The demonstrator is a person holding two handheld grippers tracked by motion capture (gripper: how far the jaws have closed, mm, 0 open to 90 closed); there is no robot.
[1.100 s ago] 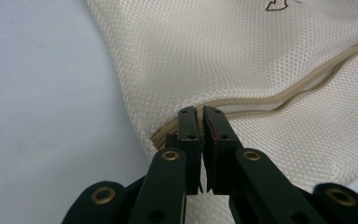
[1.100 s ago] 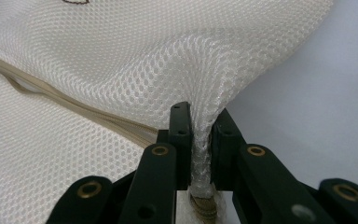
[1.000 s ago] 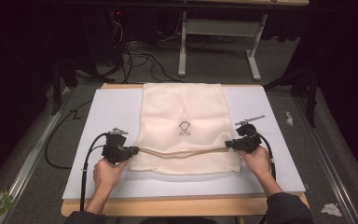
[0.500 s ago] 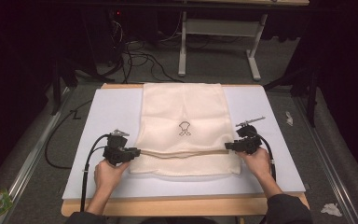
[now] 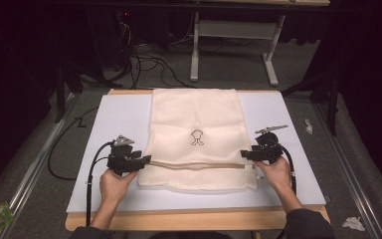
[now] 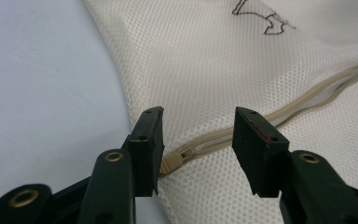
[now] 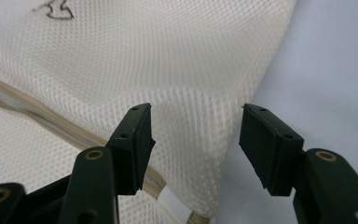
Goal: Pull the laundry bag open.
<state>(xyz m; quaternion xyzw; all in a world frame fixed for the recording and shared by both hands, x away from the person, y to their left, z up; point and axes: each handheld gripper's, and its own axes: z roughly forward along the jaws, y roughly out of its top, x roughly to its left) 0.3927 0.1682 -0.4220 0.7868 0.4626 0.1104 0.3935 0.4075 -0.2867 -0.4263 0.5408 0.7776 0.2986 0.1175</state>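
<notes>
Item: cream mesh laundry bag [image 5: 195, 139], lying flat at the middle of the white surface [image 5: 298, 149], its beige zipper [image 5: 199, 165] running straight across near the person's edge. Small dark emblem [image 5: 197, 137] faces up.

Left hand-held gripper [image 5: 146, 160]: at the bag's left edge by the zipper pull [image 6: 173, 161]; jaws have just been opening, now parted, mesh between them but not pinched.

Right hand-held gripper [image 5: 246, 155]: at the right edge, jaws likewise just opened wide, clear of the fabric.

Status: spreading and straightening appear done, bag released. Remaining, by judgement: withdrawing both hands.
</notes>
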